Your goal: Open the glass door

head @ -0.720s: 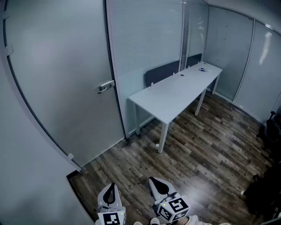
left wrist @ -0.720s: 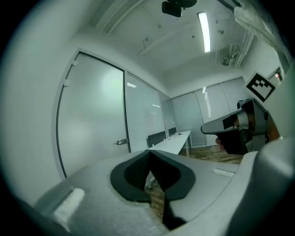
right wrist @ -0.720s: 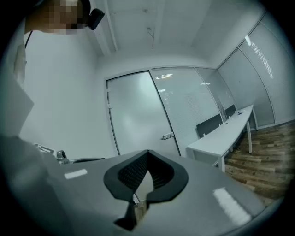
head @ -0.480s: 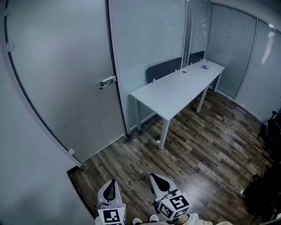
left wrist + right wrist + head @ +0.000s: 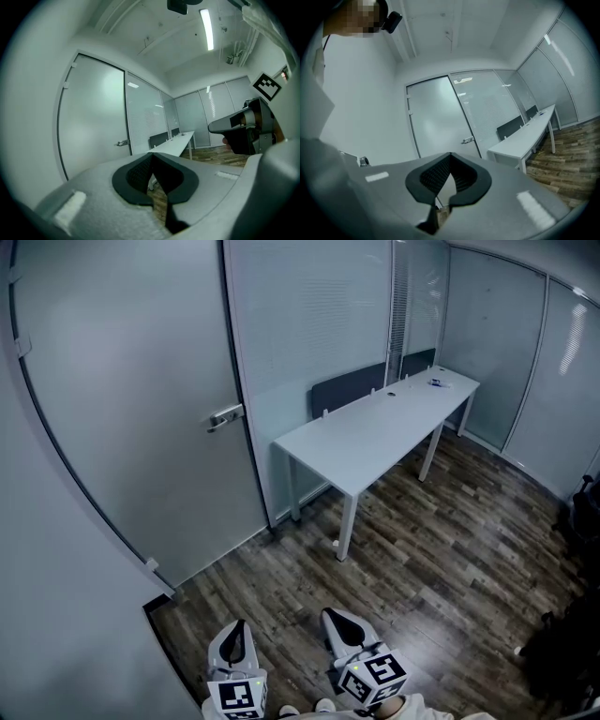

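The glass door (image 5: 131,409) is cut off at the top.

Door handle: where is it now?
Head view, upper left: handle on the glass door's right edge, beside the frosted partition, left of the white table.

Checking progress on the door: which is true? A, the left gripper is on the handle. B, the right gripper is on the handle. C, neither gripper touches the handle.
C: the left gripper and right gripper are at the bottom of the head view, well short of the handle on the door.
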Available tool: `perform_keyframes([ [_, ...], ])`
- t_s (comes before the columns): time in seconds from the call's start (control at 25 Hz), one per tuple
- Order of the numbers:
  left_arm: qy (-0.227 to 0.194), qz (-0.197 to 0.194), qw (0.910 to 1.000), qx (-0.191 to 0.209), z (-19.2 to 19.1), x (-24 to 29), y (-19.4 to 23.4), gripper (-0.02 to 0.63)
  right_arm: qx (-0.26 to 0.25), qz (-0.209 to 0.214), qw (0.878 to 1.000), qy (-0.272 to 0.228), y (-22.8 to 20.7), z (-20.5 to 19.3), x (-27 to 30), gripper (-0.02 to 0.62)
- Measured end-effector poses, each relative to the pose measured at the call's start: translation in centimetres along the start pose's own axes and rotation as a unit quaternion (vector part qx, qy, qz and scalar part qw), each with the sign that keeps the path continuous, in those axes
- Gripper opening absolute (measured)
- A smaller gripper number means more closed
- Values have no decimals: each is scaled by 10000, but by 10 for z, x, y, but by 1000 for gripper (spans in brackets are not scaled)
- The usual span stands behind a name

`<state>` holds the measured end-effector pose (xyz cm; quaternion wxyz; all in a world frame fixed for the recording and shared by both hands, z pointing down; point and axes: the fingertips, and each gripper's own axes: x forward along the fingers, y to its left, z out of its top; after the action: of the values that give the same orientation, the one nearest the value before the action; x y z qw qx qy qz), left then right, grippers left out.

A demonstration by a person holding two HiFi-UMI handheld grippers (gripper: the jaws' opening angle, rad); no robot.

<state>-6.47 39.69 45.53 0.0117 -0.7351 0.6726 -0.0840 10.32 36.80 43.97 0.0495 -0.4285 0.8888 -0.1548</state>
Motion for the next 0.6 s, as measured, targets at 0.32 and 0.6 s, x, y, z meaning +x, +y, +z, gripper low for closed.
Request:
perform_keyframes([
  [0.32,-136,-53,9998,151,6,3,-27,5,25,-129,9998,-118,-23,9,-26,3],
  [0.6,-64,-130,9998,99,-5,20,-26,5,31,-191,9998,10,-31,-3,-18,3],
])
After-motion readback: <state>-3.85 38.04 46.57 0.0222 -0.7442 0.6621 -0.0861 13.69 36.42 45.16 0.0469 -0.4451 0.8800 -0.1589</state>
